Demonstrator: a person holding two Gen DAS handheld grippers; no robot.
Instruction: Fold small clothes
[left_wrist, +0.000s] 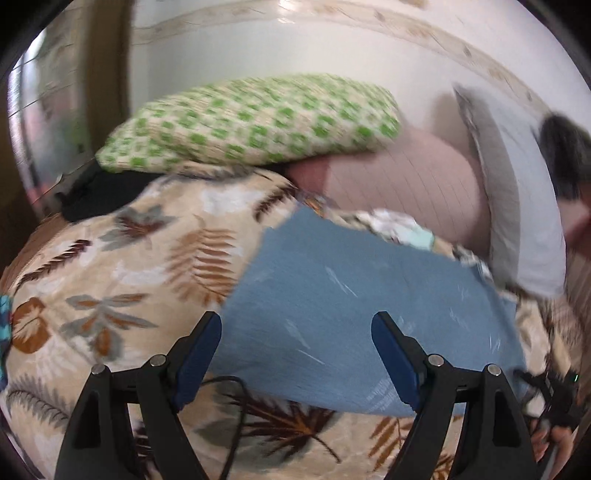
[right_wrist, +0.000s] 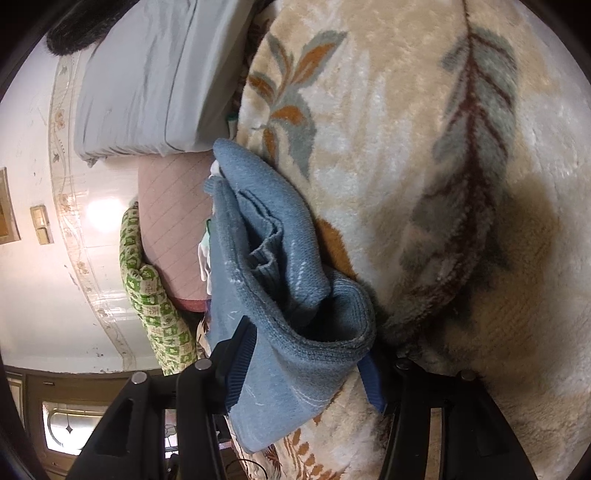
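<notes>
A blue knit garment (left_wrist: 332, 295) lies spread on the leaf-patterned blanket (left_wrist: 110, 277). My left gripper (left_wrist: 295, 321) hovers just above its near edge, jaws wide open and nothing between them. In the right wrist view the same blue garment (right_wrist: 273, 236) is bunched into a thick fold, and my right gripper (right_wrist: 306, 347) is shut on that fold, with its pads (right_wrist: 240, 362) against the cloth. The garment's edge is lifted off the blanket (right_wrist: 443, 147) there. A hand (left_wrist: 554, 446) shows at the lower right of the left wrist view.
A green-patterned pillow (left_wrist: 251, 125), a pink pillow (left_wrist: 406, 181) and a grey pillow (left_wrist: 517, 206) are stacked against the tiled wall behind. A small white and mint cloth (left_wrist: 406, 229) lies past the blue garment. Something black (left_wrist: 99, 192) sits at the left.
</notes>
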